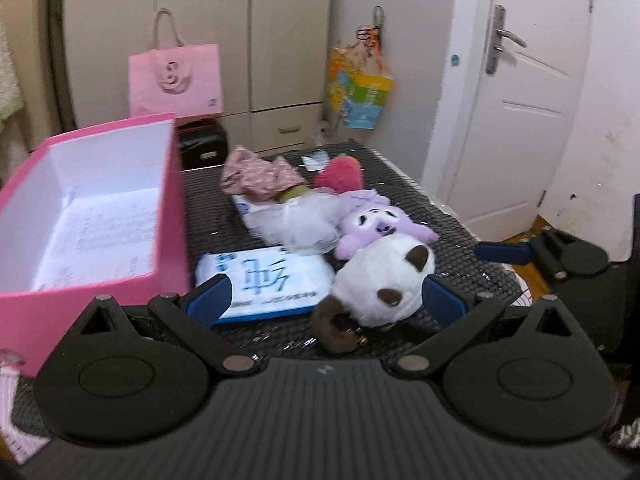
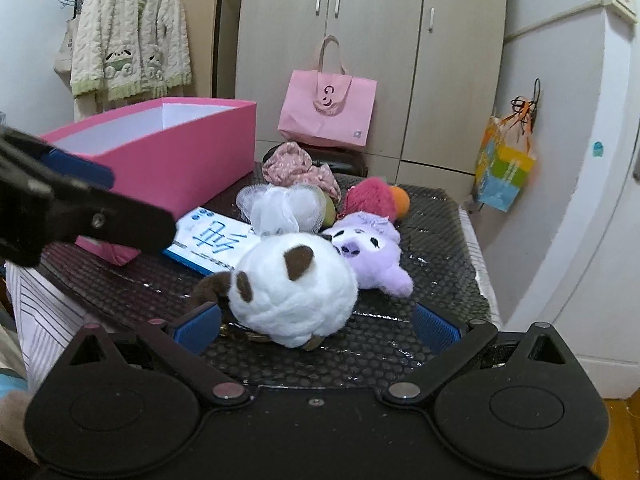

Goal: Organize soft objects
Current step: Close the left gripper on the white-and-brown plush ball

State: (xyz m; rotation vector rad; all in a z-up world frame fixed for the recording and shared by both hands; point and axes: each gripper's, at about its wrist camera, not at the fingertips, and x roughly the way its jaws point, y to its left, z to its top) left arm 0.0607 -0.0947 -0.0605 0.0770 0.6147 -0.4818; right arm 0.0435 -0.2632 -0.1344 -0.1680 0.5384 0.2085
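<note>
A white plush with brown ears (image 1: 384,280) (image 2: 294,284) lies on the dark mat (image 1: 208,208) (image 2: 380,344). Behind it lie a purple plush (image 1: 380,226) (image 2: 370,250), a white mesh puff (image 1: 300,220) (image 2: 280,208), a pink-red plush (image 1: 340,174) (image 2: 374,198), a floral cloth (image 1: 260,174) (image 2: 298,168) and a white tissue pack (image 1: 268,280) (image 2: 210,242). An open pink box (image 1: 172,216) (image 2: 180,152) stands at the left. My left gripper (image 1: 326,300) is open, its fingers either side of the pack and white plush. My right gripper (image 2: 316,328) is open around the white plush.
A pink paper bag (image 1: 176,80) (image 2: 328,110) stands against the wardrobe behind the table. A colourful bag (image 1: 360,92) (image 2: 504,166) hangs at the right. A white door (image 1: 516,112) is at the right. The left gripper's body (image 2: 60,208) crosses the right wrist view's left side.
</note>
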